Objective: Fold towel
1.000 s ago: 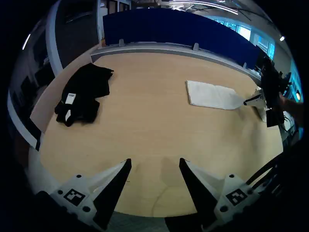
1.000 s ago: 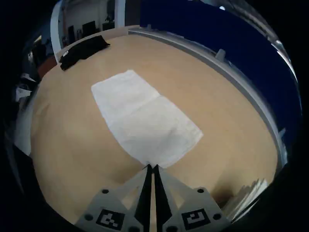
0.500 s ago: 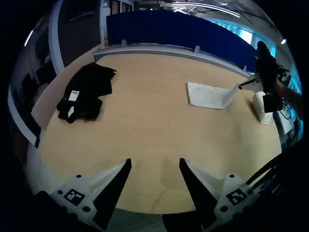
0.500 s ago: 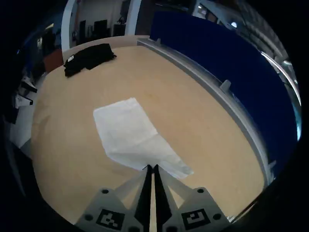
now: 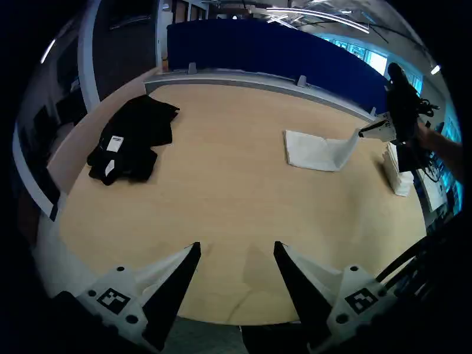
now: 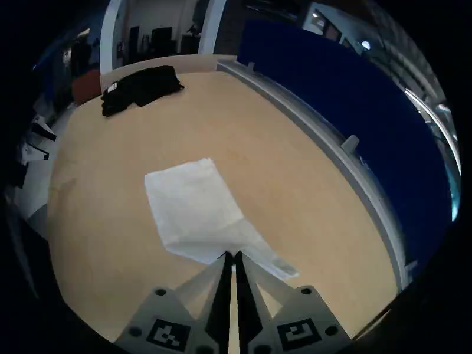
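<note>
One corner of the white towel (image 6: pixel 192 206) is pinched in the right tool (image 6: pixel 230 256), the rest trailing toward eleven o'clock on the surface (image 6: pixel 106 177). The left tool (image 5: pixel 236 251) gapes wide, empty. Likely risk: a one-corner pull skews the fold, or cloth slips free.

Items counted:

- Pale wooden table (image 5: pixel 236 194): one.
- White rectangular cloth towel (image 5: pixel 312 154): one.
- Heap of black clothing (image 5: pixel 131 138): one, bearing two small white tags (image 5: pixel 115 141).
- Stack of white folded cloths (image 5: pixel 400 174) at the table's far edge: one; it appears to hold several pieces, but the number cannot be fixed at this range.
- Long dark blue partition screen (image 5: pixel 265 47): one.
- Two-finger grippers: two, the left gripper (image 5: pixel 236 244) and the right gripper (image 6: pixel 232 255).
</note>
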Demonstrator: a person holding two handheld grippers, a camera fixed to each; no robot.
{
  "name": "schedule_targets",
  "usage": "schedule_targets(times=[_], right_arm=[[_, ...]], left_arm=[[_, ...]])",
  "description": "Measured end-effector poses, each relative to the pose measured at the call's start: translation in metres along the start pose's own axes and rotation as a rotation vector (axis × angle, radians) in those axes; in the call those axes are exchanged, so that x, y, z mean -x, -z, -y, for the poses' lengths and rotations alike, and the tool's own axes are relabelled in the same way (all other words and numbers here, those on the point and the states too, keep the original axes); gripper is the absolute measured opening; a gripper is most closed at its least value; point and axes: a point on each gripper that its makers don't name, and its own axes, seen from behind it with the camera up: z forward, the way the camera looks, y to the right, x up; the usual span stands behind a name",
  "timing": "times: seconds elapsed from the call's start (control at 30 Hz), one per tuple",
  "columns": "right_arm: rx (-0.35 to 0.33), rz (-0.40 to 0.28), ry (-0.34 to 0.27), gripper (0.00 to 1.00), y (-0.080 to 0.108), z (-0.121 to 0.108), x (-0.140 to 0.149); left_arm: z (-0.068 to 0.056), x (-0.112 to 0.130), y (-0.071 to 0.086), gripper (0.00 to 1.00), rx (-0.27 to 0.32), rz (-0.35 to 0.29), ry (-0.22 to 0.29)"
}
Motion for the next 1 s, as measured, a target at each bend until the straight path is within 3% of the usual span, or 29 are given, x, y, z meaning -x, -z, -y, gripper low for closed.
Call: schedule_targets(times=[0.3, 0.6, 0.8, 1.0], right_arm=[[-0.054, -0.003, 0.1, 0.04, -0.028, 0.024, -0.038], [-0.16, 0.026, 0.226, 0.04, -0.081, 0.081, -0.072], [-0.232, 0.048, 0.23, 0.04, -0.118, 0.121, -0.075], [-0.26, 0.072, 0.219, 0.04, -0.135, 0.137, -0.066]], left_arm=[[-0.001, -0.003, 0.013, 0.92, 0.003, -0.024, 0.053], [0.006, 0.003, 0.025, 0.92, -0.031, -0.045, 0.106], [0.011, 0.014, 0.029, 0.92, -0.06, -0.044, 0.137], [0.013, 0.02, 0.03, 0.92, -0.071, -0.04, 0.153]])
